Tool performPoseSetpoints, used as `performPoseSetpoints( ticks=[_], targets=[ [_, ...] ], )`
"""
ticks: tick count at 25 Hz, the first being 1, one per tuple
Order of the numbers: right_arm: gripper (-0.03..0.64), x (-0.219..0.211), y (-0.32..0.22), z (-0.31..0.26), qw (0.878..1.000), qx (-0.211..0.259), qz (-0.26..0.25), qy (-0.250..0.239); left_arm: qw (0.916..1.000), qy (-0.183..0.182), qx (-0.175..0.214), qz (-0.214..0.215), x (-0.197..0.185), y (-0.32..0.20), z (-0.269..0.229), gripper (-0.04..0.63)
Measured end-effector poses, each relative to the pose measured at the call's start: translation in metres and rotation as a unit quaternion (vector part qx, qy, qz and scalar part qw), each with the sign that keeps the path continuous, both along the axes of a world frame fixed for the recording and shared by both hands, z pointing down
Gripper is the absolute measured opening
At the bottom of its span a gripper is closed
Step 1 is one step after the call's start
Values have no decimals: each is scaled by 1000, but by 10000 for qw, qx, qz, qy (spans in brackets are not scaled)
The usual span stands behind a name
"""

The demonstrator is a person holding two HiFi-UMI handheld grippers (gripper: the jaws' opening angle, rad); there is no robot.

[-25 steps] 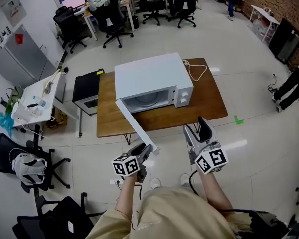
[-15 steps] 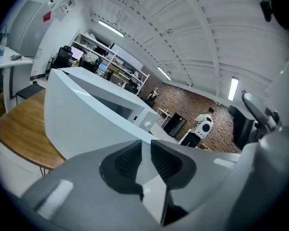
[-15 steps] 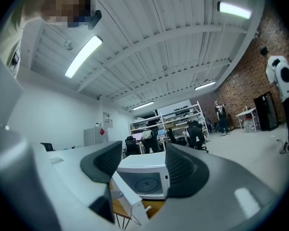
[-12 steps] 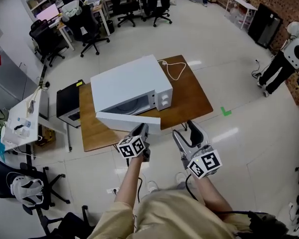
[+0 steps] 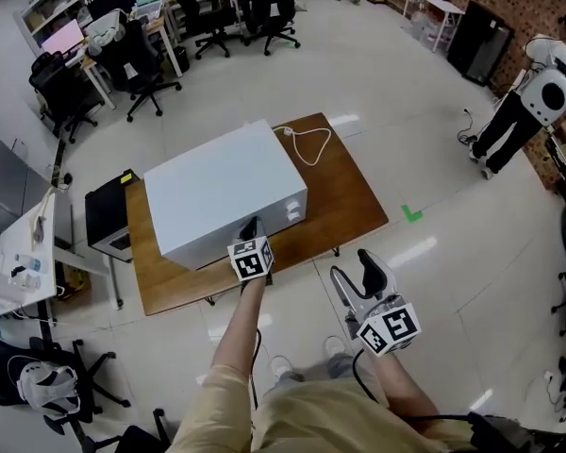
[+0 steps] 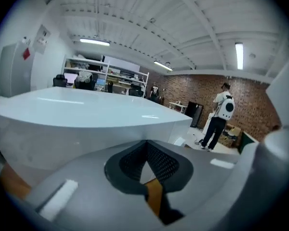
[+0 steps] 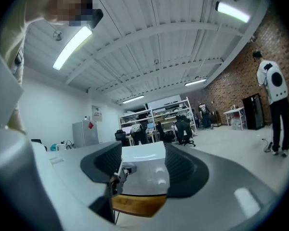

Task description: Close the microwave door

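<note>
The white microwave (image 5: 217, 201) stands on a brown wooden table (image 5: 349, 206). Its door lies flat against the front. My left gripper (image 5: 253, 229) is at the front face near the door's edge, and the left gripper view shows the white casing (image 6: 86, 114) just beyond the left gripper (image 6: 145, 146). Its jaws have just been closing and now meet, with nothing between them. My right gripper (image 5: 354, 274) hangs open, short of the table's near edge. In its view the right gripper (image 7: 144, 162) frames the microwave's front with two knobs (image 7: 159, 174).
A white power cord (image 5: 307, 144) lies on the table behind the microwave. A black box (image 5: 108, 217) sits on the floor left of the table. Office chairs (image 5: 141, 59) and desks stand beyond, a white desk (image 5: 24, 253) stands at left, and a person (image 5: 533, 97) stands at far right.
The door has swung from wide open to flat against the microwave. My left gripper travelled forward with it and its jaws closed. The right gripper shifted a little.
</note>
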State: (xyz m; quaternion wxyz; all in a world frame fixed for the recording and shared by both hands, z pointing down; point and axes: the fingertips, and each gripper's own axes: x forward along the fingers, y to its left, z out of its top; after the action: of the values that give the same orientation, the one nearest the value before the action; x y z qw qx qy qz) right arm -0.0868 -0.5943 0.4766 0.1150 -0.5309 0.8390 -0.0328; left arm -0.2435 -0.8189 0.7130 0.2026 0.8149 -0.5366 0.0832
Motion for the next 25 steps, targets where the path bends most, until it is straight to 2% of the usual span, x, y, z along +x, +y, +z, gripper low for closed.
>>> performPoseSetpoints(
  ticks=[2, 4, 9, 12, 15, 18, 20, 25],
  targets=[
    [272, -5, -9, -4, 10000, -45, 19, 0, 9995, -131, 137, -240, -3, -5, -5, 3],
    [272, -5, -15, -4, 10000, -57, -18, 21, 9992, -46, 157, -367, 1, -9, -4, 3],
    [272, -14, 1, 21, 9999, -6, -136, 53, 10000, -77, 37, -24, 9, 9, 32, 3],
    [272, -11, 5, 24, 9996, 88, -254, 9, 9999, 28, 97, 58, 16, 18, 26, 18],
    [272, -16, 21, 23, 9992, 218, -321, -42, 9983, 171, 542, 130, 11, 47, -9, 42],
    [272, -3, 42, 36, 9986, 358, -368, -140, 9927, 216, 1178, 172, 17, 90, -48, 60],
    [272, 5, 53, 41, 9978, 468, -418, -196, 9859, 162, 1656, 161, 18, 122, -80, 65],
    [272, 14, 73, 43, 9966, 594, -489, -297, 9642, -235, 2640, 31, 0, 212, -146, 106]
  ],
)
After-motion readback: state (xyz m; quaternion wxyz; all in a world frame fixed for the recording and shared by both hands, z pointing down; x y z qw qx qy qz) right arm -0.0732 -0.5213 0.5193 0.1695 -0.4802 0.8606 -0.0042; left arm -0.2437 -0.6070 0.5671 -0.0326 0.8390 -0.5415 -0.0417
